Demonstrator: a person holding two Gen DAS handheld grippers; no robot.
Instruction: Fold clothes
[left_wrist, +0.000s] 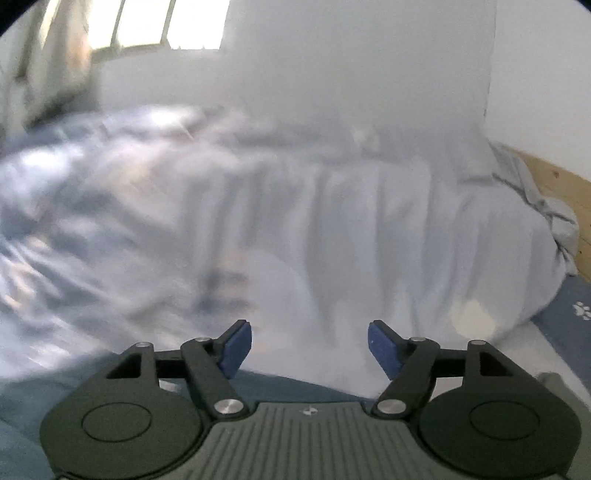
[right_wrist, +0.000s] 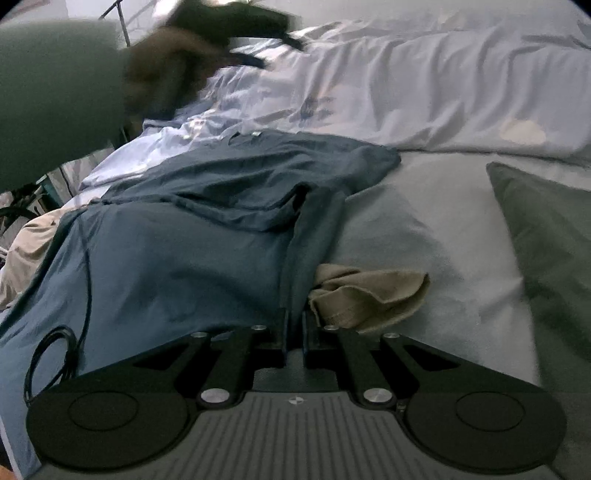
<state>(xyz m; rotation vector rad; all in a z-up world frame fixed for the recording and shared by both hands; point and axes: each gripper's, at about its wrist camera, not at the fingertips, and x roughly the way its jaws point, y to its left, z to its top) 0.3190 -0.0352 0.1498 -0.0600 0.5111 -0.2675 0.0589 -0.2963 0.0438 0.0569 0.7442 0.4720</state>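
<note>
A blue T-shirt (right_wrist: 177, 243) lies spread on the bed, its upper part folded over. My right gripper (right_wrist: 294, 325) is shut on the shirt's right edge near the bottom of the right wrist view. My left gripper (left_wrist: 309, 349) is open and empty, its blue pads (left_wrist: 236, 347) held above a strip of the blue shirt (left_wrist: 280, 386) and facing the crumpled duvet. In the right wrist view the left gripper (right_wrist: 240, 26) shows blurred at the top left, held by a hand with a green sleeve.
A crumpled pale blue duvet (right_wrist: 424, 81) fills the far side of the bed. A beige cloth (right_wrist: 365, 291) lies right of the shirt. A dark green pillow (right_wrist: 546, 236) sits at right. A black cable (right_wrist: 62, 343) runs over the shirt. A wooden bed frame (left_wrist: 554, 177) stands at right.
</note>
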